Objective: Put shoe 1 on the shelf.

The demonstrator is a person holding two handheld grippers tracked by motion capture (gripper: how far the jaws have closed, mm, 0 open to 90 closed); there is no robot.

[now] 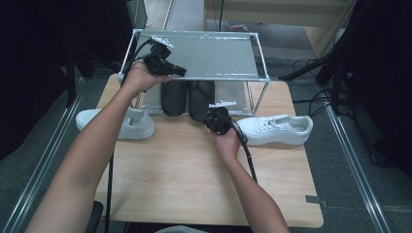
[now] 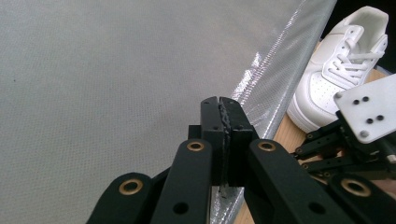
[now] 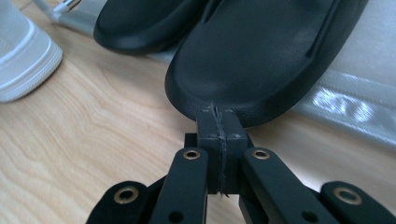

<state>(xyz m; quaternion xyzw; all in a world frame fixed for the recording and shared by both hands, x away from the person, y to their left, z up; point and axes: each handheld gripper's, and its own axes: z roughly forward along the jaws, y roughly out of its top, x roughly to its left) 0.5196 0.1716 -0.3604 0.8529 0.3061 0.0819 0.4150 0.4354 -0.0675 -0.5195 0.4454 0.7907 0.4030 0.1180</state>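
While the worktop (image 1: 194, 174) lies bare up front, the right gripper (image 1: 212, 118), jaws pressed together on nothing, noses the right black slipper (image 1: 201, 99). At ten o'clock, the left gripper (image 1: 182, 72), likewise closed and holding nothing, hovers over the shelf top (image 1: 214, 56).

The desk (image 1: 194, 179) is pale wood with visible grain. The slippers (image 3: 261, 56) look like matt black rubber, finely pebbled. The sneaker (image 2: 343, 70) is smooth white leather-like material. The shelf (image 2: 102, 84) is grey, grainy sheet in shiny metal framing.
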